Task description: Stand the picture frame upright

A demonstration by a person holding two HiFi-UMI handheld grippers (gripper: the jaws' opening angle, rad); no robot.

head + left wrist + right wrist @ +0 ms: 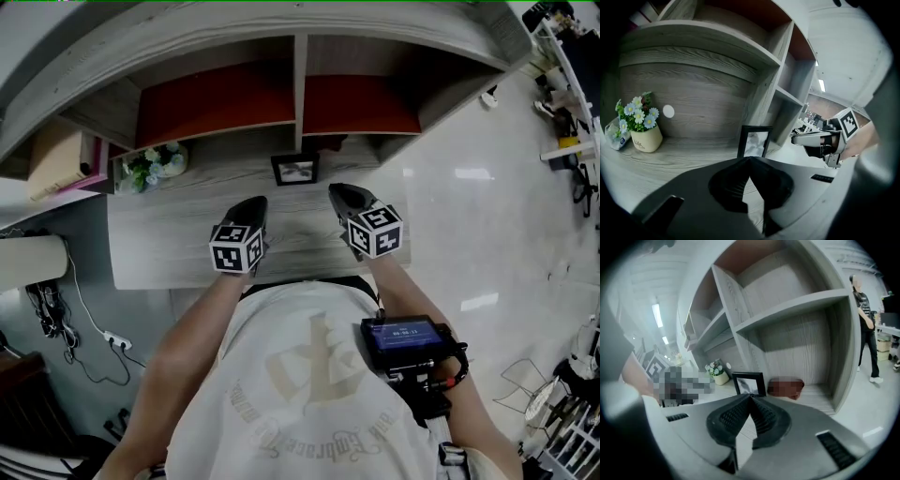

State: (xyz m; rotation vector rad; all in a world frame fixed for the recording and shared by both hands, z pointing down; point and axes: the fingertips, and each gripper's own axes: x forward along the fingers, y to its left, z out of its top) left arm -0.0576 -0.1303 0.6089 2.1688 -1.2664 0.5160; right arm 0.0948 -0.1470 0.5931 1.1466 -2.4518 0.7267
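Note:
A small black picture frame (295, 169) stands upright on the wooden desk (178, 244), just in front of the shelf's middle divider. It also shows in the left gripper view as the frame (754, 141) and in the right gripper view as the frame (749, 383). My left gripper (255, 204) hovers over the desk, a little nearer than the frame and to its left, shut with nothing in it. My right gripper (337, 195) hovers to the frame's right, also shut and empty. Neither touches the frame.
A pot of white and blue flowers (155, 165) stands at the desk's back left. Shelf compartments with red backs (216, 103) rise behind the desk. A blurred reddish object (785, 387) lies right of the frame. A person (866, 329) stands far right.

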